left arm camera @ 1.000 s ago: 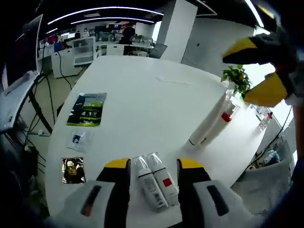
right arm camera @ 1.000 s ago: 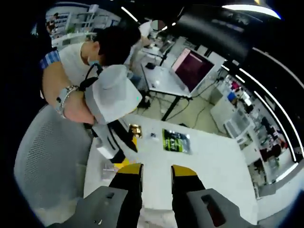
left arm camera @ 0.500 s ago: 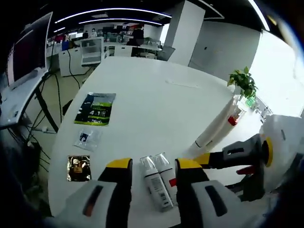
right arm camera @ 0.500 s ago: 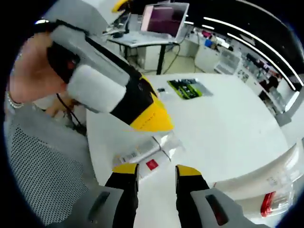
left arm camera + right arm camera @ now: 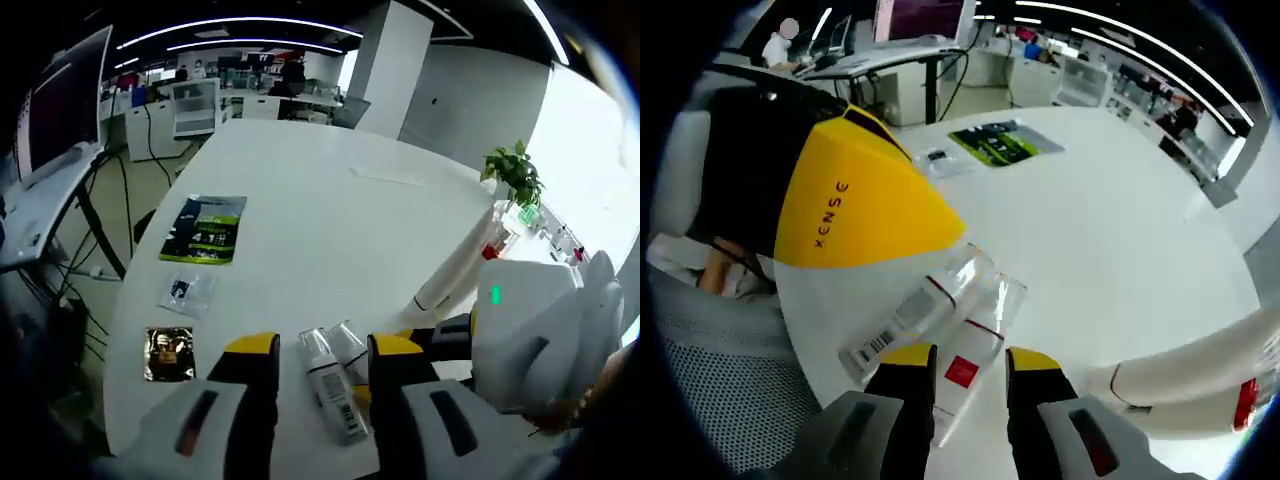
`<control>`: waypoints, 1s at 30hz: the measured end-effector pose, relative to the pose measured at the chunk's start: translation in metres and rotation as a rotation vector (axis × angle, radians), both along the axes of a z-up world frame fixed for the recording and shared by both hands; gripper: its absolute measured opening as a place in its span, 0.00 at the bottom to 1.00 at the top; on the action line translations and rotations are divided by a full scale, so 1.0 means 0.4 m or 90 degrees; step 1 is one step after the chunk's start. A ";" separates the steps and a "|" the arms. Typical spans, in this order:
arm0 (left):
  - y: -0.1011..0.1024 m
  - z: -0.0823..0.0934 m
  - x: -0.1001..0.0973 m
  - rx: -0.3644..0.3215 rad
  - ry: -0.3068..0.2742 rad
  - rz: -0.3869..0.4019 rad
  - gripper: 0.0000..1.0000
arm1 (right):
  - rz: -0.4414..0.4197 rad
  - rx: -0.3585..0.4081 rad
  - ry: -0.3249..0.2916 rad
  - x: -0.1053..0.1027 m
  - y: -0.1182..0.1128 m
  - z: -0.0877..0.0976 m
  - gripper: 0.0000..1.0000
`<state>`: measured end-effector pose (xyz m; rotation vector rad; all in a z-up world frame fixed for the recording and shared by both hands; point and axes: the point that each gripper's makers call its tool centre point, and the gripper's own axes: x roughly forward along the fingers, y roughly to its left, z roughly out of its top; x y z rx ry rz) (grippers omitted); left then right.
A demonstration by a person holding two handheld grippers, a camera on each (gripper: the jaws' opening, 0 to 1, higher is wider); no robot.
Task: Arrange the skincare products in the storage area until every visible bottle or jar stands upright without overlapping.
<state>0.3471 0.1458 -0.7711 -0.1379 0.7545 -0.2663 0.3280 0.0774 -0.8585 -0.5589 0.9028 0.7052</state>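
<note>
This is an open-plan office. A large white table with rounded corners fills the foreground, and past its far edge stand rows of white desks and cabinets with people seated at them. Off the table's left edge, a monitor sits on a height-adjustable desk with cables trailing to the floor. Long strip lights curve across a dark ceiling, and a white square column rises behind the table. A potted plant stands near the right edge by a bright window. In the right gripper view, a mesh office chair sits just beside the table's near edge, and another lit screen stands on a desk beyond.
</note>
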 end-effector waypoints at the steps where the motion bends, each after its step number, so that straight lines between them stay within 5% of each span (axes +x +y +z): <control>1: -0.001 -0.001 0.000 -0.001 0.001 -0.001 0.31 | 0.007 -0.011 -0.009 0.003 -0.007 -0.001 0.19; 12: -0.008 -0.012 -0.005 -0.003 0.014 -0.009 0.30 | 0.033 -0.036 -0.046 0.021 -0.042 -0.013 0.17; 16: -0.013 -0.016 -0.008 -0.007 0.021 -0.013 0.30 | 0.018 -0.030 -0.007 0.016 -0.057 -0.012 0.16; 20: -0.019 -0.013 -0.009 -0.030 0.024 -0.012 0.31 | 0.022 -0.033 -0.009 0.016 -0.075 0.010 0.15; 30: -0.107 0.013 -0.022 -0.192 0.045 -0.055 0.41 | 0.017 0.175 -0.024 -0.013 -0.043 0.209 0.15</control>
